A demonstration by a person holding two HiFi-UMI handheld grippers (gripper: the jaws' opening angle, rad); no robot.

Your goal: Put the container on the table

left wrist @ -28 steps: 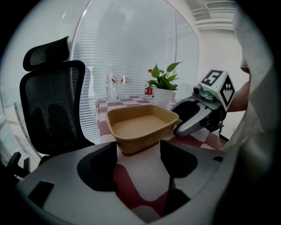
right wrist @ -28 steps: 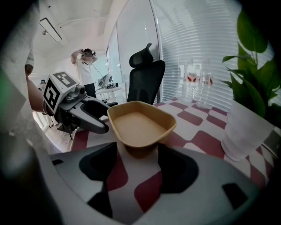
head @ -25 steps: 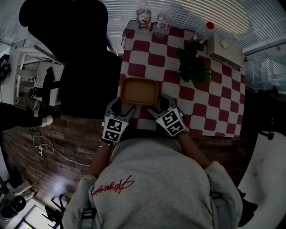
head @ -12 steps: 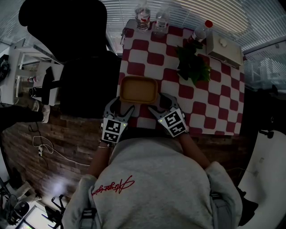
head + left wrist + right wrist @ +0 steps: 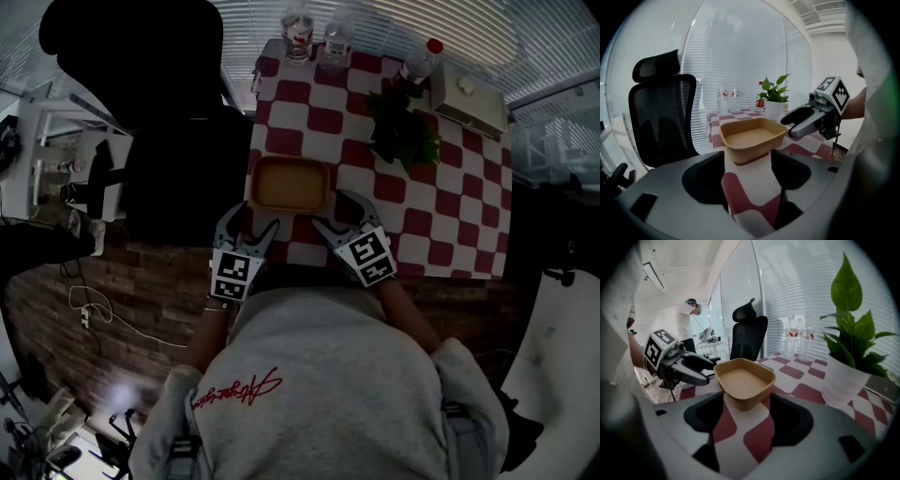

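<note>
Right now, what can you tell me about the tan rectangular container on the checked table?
The tan rectangular container is a shallow, lidless tray with rounded corners and a thickened rim, matte like moulded fibre, empty. It sits upright on the red-and-white checked tablecloth near its front edge. Only the cloth touches it: the left gripper and right gripper stand open just short of it.

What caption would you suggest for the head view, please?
Empty tan container sits on the checkered table; left claw and right claw open at its near side.
</note>
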